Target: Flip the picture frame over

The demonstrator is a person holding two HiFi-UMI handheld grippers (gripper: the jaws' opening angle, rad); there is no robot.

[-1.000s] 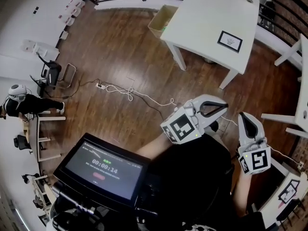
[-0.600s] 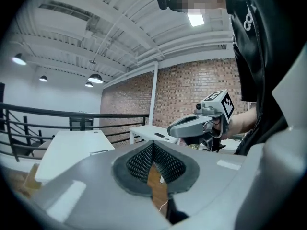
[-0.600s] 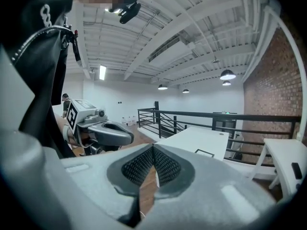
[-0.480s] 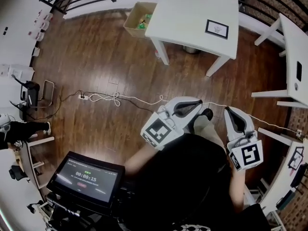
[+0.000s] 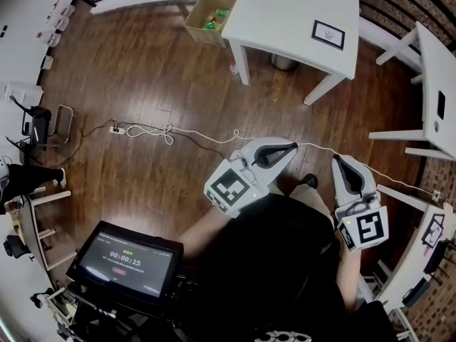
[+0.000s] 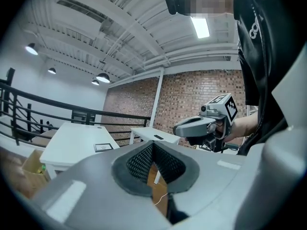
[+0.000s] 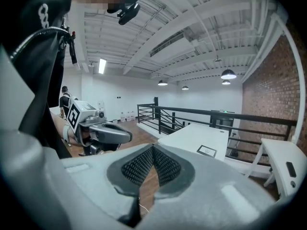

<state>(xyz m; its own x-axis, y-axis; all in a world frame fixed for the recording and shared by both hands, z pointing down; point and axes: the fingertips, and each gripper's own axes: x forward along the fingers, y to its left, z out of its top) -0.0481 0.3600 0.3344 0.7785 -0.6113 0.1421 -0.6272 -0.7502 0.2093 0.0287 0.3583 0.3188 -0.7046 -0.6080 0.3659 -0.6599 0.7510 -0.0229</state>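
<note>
The picture frame (image 5: 328,34), black-edged around a white picture, lies flat on the white table (image 5: 285,13) at the top of the head view. It also shows far off as the picture frame (image 6: 103,147) and the picture frame (image 7: 207,150). My left gripper (image 5: 292,147) and right gripper (image 5: 335,161) hang shut and empty over the wooden floor, well short of the table. In each gripper view, the left gripper's (image 6: 153,145) and right gripper's (image 7: 152,148) jaws meet with nothing between them.
A cardboard box (image 5: 206,16) stands by the table's left leg. A white cable (image 5: 164,130) runs across the floor. Another white table (image 5: 436,70) stands at the right, and a black railing (image 7: 192,115) runs behind the tables. A timer screen (image 5: 128,258) sits at lower left.
The person has stepped and turned, so the table and box have shifted in the head view. Both shut grippers were carried along over the floor, and the left one has rolled slightly.
</note>
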